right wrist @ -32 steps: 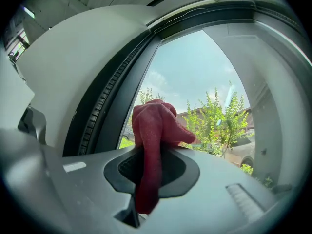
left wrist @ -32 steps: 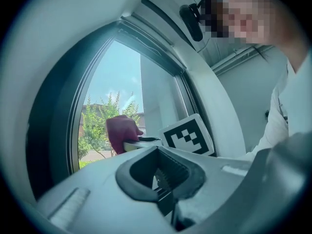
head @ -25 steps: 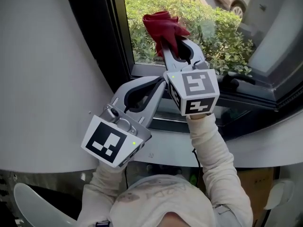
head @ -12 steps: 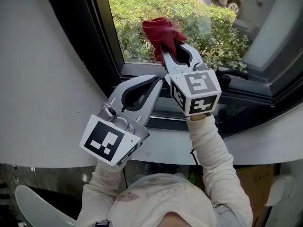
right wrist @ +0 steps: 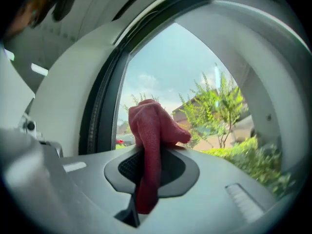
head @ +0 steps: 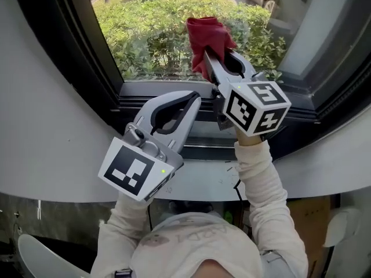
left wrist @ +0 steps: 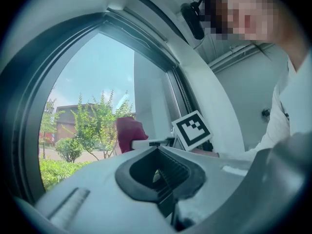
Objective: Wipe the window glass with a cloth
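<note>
A red cloth (head: 208, 39) is bunched at the tip of my right gripper (head: 210, 55), whose jaws are shut on it. The cloth is held up against the window glass (head: 156, 33), near its lower middle. In the right gripper view the cloth (right wrist: 152, 140) hangs down through the jaw gap, with the glass (right wrist: 185, 82) right behind it. My left gripper (head: 194, 100) stays lower, over the dark sill, its jaws shut with nothing in them. In the left gripper view the cloth (left wrist: 129, 133) shows just beyond the jaws.
A dark window frame (head: 64, 51) runs up the left side and a dark sill track (head: 197, 132) lies along the bottom. A white curved wall (head: 46, 132) surrounds the opening. Green hedges show outside. The person's sleeve (head: 261, 184) is below the right gripper.
The right gripper with the cloth has shifted to the right and a little up along the glass. The view has swung so more glass shows at the left. The left gripper has barely moved.
</note>
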`<state>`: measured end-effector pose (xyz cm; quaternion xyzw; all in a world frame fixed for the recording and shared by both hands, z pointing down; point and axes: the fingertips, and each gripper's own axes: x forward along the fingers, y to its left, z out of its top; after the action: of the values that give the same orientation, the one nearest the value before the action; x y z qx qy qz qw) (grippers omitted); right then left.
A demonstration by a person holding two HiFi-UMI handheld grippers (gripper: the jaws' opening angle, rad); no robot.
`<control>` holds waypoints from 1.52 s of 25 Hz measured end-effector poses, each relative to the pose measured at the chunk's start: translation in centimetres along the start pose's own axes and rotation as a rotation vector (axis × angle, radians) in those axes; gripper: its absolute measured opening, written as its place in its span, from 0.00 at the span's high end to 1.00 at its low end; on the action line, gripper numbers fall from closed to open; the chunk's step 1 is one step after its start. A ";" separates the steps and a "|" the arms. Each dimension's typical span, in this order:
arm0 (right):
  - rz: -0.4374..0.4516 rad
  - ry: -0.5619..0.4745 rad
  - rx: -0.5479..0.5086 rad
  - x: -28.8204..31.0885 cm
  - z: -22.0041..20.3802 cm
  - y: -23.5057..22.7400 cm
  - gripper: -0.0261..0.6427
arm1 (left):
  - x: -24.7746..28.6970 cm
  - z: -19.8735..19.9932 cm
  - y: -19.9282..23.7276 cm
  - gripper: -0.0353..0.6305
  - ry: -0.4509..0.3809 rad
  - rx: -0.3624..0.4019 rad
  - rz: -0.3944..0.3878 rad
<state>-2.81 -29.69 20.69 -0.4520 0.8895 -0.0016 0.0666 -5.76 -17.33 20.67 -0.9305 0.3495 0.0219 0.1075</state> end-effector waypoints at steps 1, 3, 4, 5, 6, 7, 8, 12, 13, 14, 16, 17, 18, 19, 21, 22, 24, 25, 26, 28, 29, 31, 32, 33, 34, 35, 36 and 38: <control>0.035 -0.011 0.099 -0.4 0.4 -0.5 0.86 | 0.7 0.1 -0.6 0.95 -0.001 0.004 -0.008; 0.061 -0.021 0.184 -0.9 1.4 -1.3 0.86 | 1.8 0.1 -1.5 0.95 0.004 -0.001 -0.016; 0.050 -0.012 0.145 -1.1 1.8 -1.6 0.86 | 2.1 0.1 -1.8 0.95 0.009 -0.010 -0.016; 0.030 0.005 0.064 -1.2 2.1 -1.7 0.86 | 2.4 0.1 -2.1 0.95 0.010 -0.017 -0.015; 0.007 0.023 -0.024 -1.3 2.2 -1.8 0.86 | 2.7 0.2 -2.2 0.95 0.008 -0.022 -0.015; -0.010 0.035 -0.091 -1.5 2.3 -1.9 0.86 | 2.9 0.2 -2.4 0.95 0.004 -0.023 -0.017; -0.019 0.040 -0.126 -1.7 2.4 -2.2 0.86 | 3.1 0.2 -2.6 0.95 0.000 -0.023 -0.020; -0.046 0.035 -0.135 -3.7 2.9 -4.6 0.86 | 4.6 0.0 -3.9 0.95 0.001 -0.027 -0.032; -0.056 0.034 -0.139 -4.3 3.0 -5.3 0.86 | 5.0 0.0 -4.2 0.95 0.003 -0.029 -0.033; -0.064 0.033 -0.140 -4.8 3.0 -6.0 0.86 | 5.4 0.0 -4.5 0.95 0.003 -0.030 -0.034; -0.074 0.030 -0.127 -5.8 2.9 -7.3 0.86 | 6.2 0.0 -5.1 0.95 0.003 -0.031 -0.039; -0.080 0.028 -0.119 -6.3 2.8 -8.0 0.86 | 6.6 -0.1 -5.4 0.95 0.004 -0.031 -0.044; -0.086 0.028 -0.115 -6.8 2.8 -8.6 0.86 | 7.0 -0.2 -5.7 0.95 0.005 -0.029 -0.050; -0.095 0.027 -0.115 -7.3 2.7 -9.3 0.86 | 7.4 -0.2 -6.0 0.95 0.005 -0.026 -0.057; -0.116 0.028 -0.122 -8.3 2.8 -10.6 0.86 | 8.1 -0.4 -6.7 0.95 0.009 -0.026 -0.068; -0.127 0.028 -0.124 -8.8 2.8 -11.2 0.86 | 8.4 -0.4 -7.1 0.95 0.012 -0.030 -0.071; -0.147 0.028 -0.127 -9.9 2.8 -12.5 0.86 | 9.0 -0.5 -7.7 0.95 0.013 -0.030 -0.079; -0.156 0.028 -0.127 -10.3 2.8 -13.1 0.86 | 9.3 -0.5 -7.9 0.95 0.011 -0.027 -0.085; -0.165 0.028 -0.128 -10.8 2.8 -13.6 0.86 | 9.6 -0.5 -8.2 0.95 0.010 -0.024 -0.090; -0.182 0.028 -0.130 -11.7 2.9 -14.7 0.86 | 10.2 -0.5 -8.7 0.95 0.010 -0.022 -0.097; -0.189 0.028 -0.130 -12.1 2.9 -15.3 0.86 | 10.6 -0.5 -9.0 0.95 0.008 -0.020 -0.101; -0.202 0.026 -0.129 -12.9 2.9 -16.3 0.86 | 11.2 -0.5 -9.4 0.95 0.010 -0.020 -0.107; -0.209 0.026 -0.129 -13.3 3.0 -16.8 0.86 | 11.5 -0.5 -9.6 0.95 0.014 -0.022 -0.108; -0.217 0.026 -0.130 -13.7 3.0 -17.2 0.86 | 11.8 -0.5 -9.8 0.95 0.016 -0.023 -0.111; -0.226 0.025 -0.132 -14.1 3.1 -17.7 0.86 | 12.0 -0.4 -10.1 0.95 0.014 -0.020 -0.115; -0.235 0.024 -0.133 -14.5 3.1 -18.2 0.86 | 12.3 -0.3 -10.3 0.95 0.010 -0.015 -0.121; -0.245 0.023 -0.133 -15.0 3.2 -18.6 0.86 | 12.5 -0.3 -10.5 0.95 0.006 -0.010 -0.126; -0.266 0.020 -0.132 -15.9 3.3 -19.6 0.86 | 13.0 -0.1 -10.9 0.95 -0.002 0.001 -0.137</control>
<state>22.61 -28.36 20.53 -0.5692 0.8206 0.0435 0.0272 11.19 -17.73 21.27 -0.9521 0.2851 0.0153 0.1095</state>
